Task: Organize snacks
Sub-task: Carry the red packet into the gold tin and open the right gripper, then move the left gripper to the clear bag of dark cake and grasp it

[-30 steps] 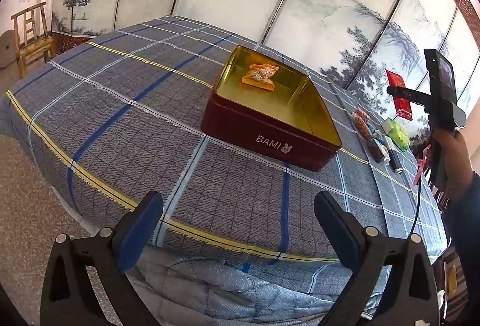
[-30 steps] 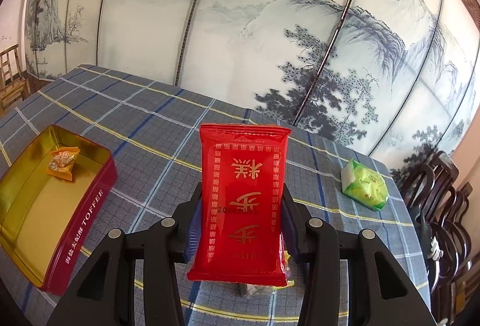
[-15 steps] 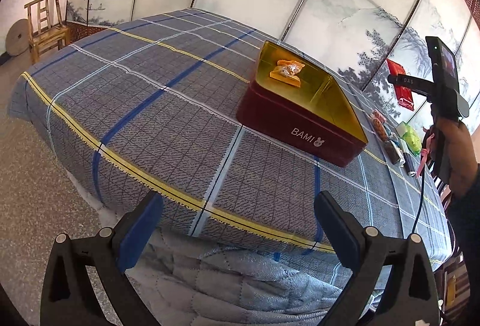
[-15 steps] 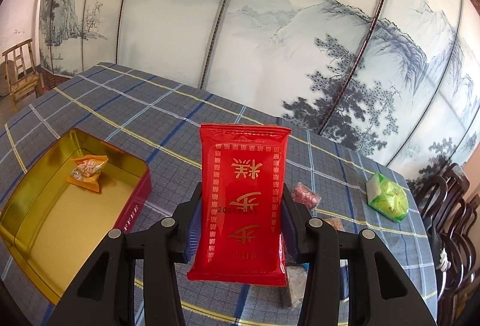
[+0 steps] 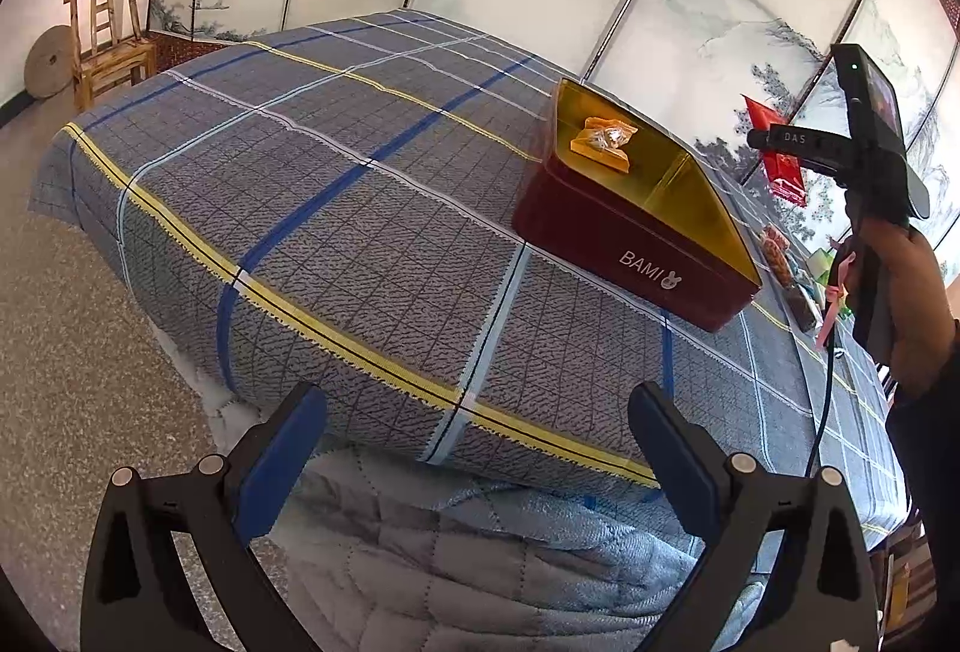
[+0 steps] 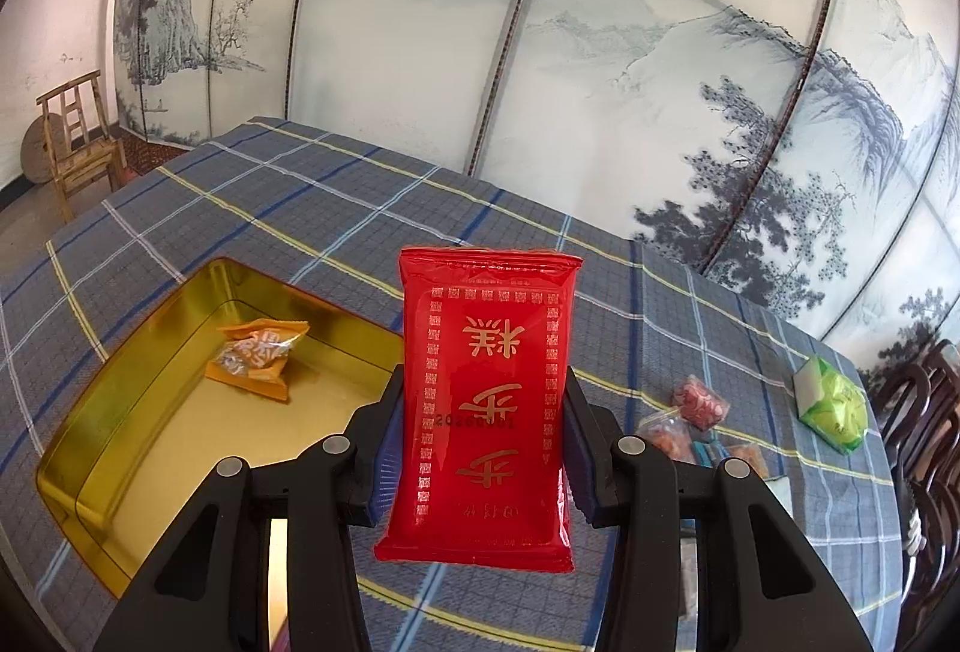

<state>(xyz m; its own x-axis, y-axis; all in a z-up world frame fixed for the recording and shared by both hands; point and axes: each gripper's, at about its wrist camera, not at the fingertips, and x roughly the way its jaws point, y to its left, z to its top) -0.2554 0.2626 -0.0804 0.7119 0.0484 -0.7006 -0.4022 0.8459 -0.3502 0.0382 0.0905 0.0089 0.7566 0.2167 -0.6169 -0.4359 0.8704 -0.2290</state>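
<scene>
A painted landscape screen (image 6: 600, 69) backs a table under a blue-grey plaid cloth (image 5: 336, 208), and the landmark on that cloth is the red tin (image 5: 636, 244) with its gold lining and no lid on it. One orange-wrapped snack (image 6: 258, 361) already lies inside the tin, toward its far end. The right gripper (image 6: 480, 448) is clenched on a red packet (image 6: 483, 412), which stands upright between the blue pads, above the cloth just right of the tin and not yet over it. To the right of the tin, well apart from it, lie a green packet (image 6: 831, 406) and a small cluster of wrapped sweets (image 6: 690, 418) (their exact count is hard to read). By this showing the sorting is early: one piece in, one in transit, several left on the cloth.

The left gripper (image 5: 474, 448) hangs past the table's near edge, short of the tin, with its jaws spread wide and nothing between them. Only the left wrist view shows the tin's outer wall with its BAMI lettering, the person's hand (image 5: 906, 292) on the right gripper's handle, and the floor. Only the right wrist view shows the packet's printed face, the grip on it, and the loose snacks laid out plainly.
</scene>
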